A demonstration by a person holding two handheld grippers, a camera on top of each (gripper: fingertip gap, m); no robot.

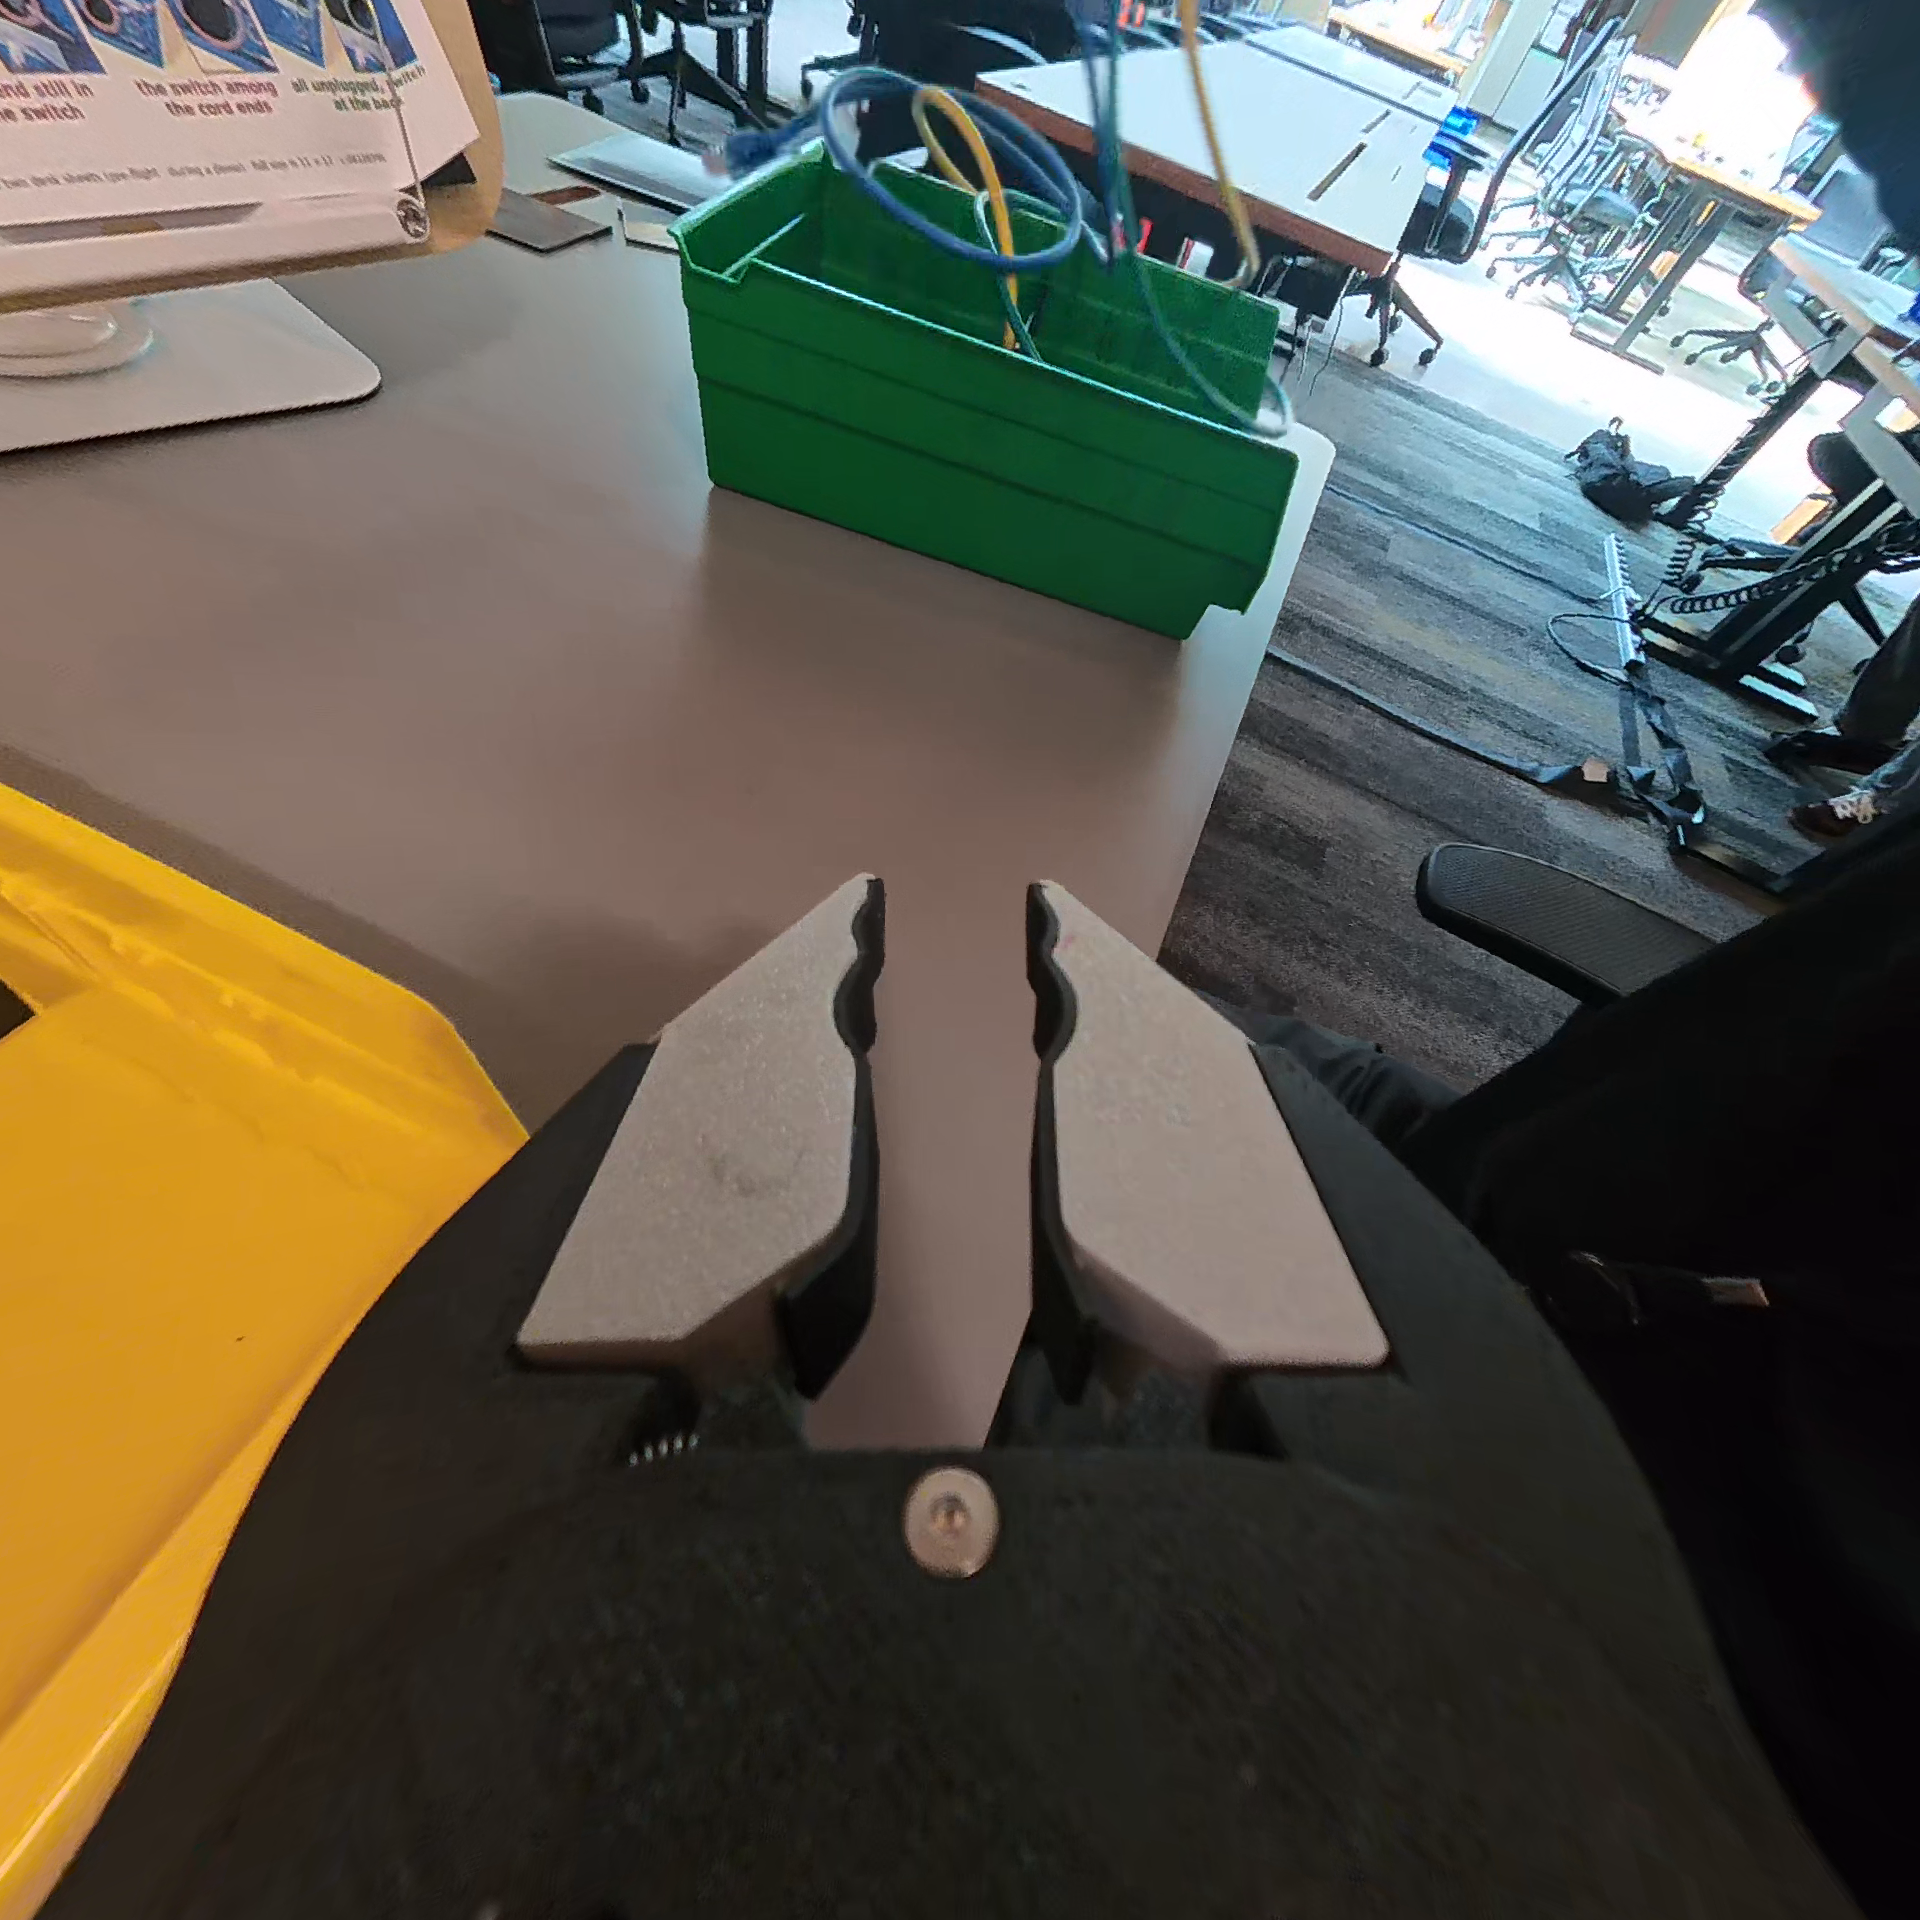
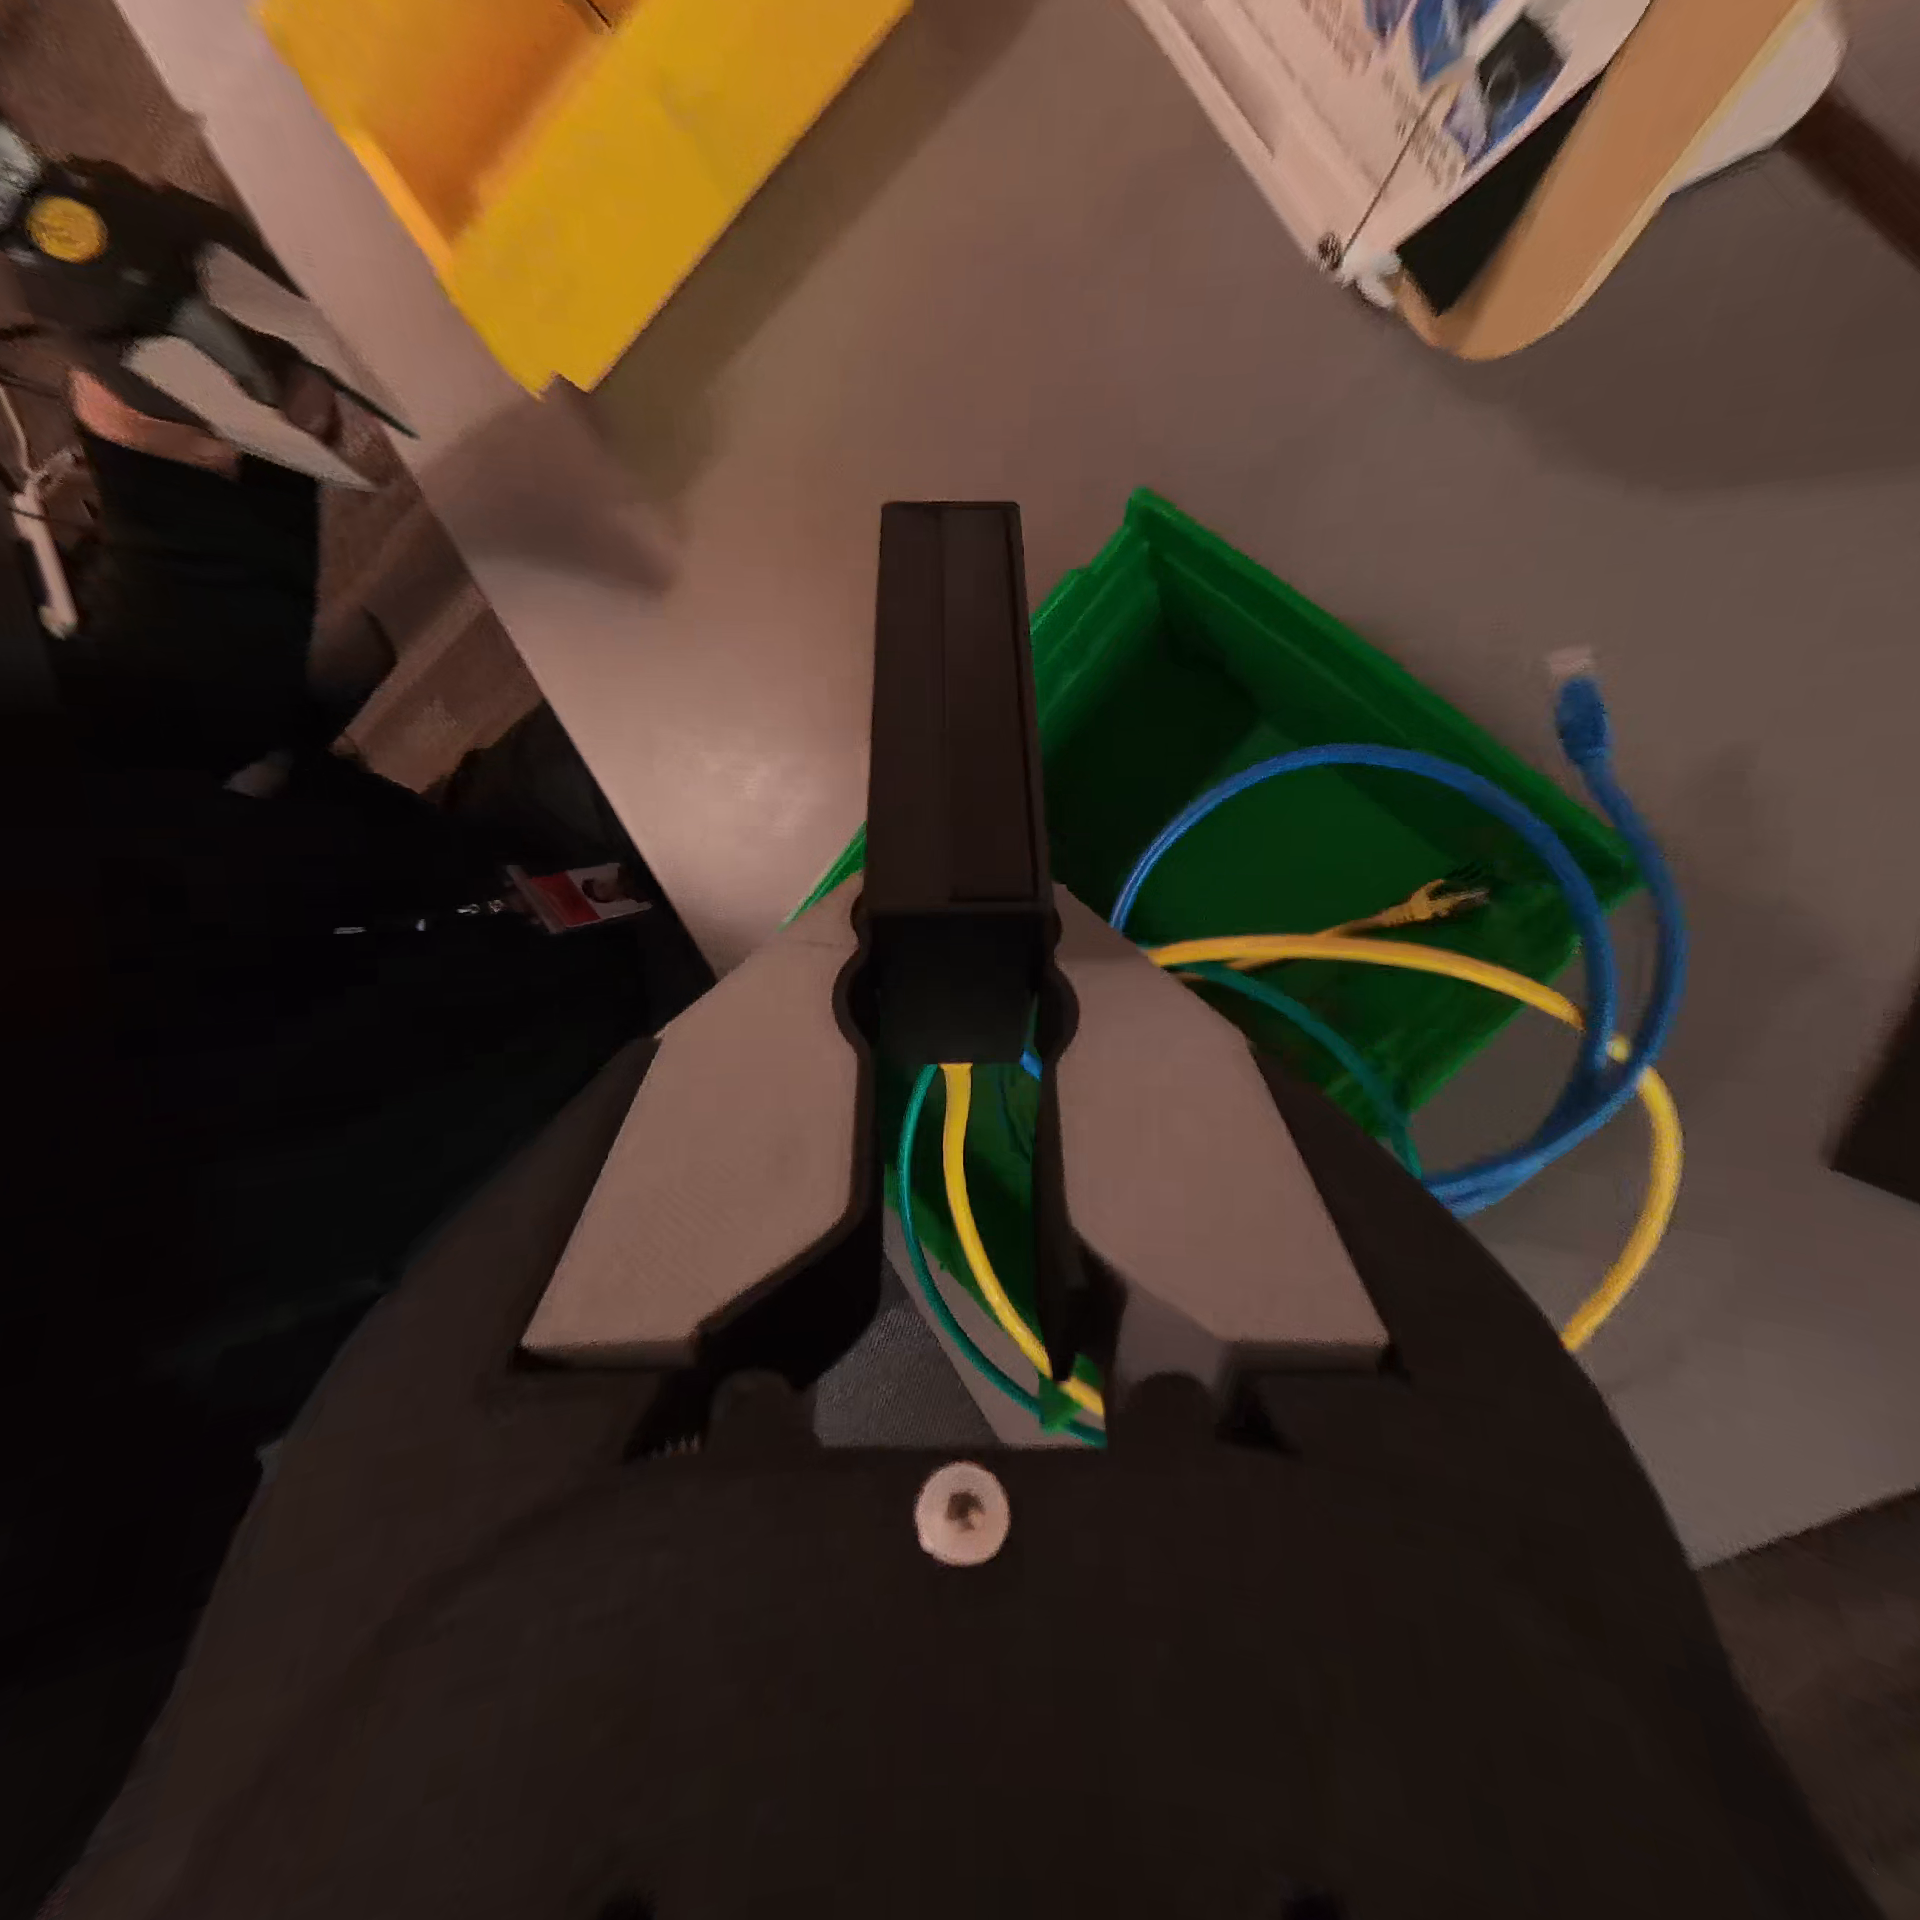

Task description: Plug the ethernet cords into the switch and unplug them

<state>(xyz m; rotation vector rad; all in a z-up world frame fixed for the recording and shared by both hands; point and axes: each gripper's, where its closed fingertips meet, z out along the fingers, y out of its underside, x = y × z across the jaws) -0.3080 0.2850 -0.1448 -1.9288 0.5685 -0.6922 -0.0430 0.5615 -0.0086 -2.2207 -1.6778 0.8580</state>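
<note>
My right gripper (image 2: pixel 956 971) is shut on a black box-shaped switch (image 2: pixel 951 727) and holds it in the air above a green bin (image 2: pixel 1351 665). Yellow (image 2: pixel 1351 951), blue (image 2: pixel 1579 831) and green (image 2: pixel 1309 1023) ethernet cords hang from the switch into and over the bin. A loose blue plug (image 2: pixel 1579 717) lies past the bin's rim. In the left wrist view the green bin (image 1: pixel 977 457) stands near the table's right edge with the cords (image 1: pixel 977 166) rising out of it. My left gripper (image 1: pixel 956 904) is open and empty, low over the grey table (image 1: pixel 468 644), well short of the bin.
A yellow bin (image 1: pixel 156 1195) sits at my left; it also shows in the right wrist view (image 2: pixel 582 177). A printed sheet on a stand (image 1: pixel 208 125) is at the back left. The table edge (image 1: pixel 1226 779) drops to carpet, with an office chair (image 1: pixel 1538 914) and a person's dark clothing (image 1: pixel 1714 1143) at the right. Tip to tip, the grippers are about 40 cm apart.
</note>
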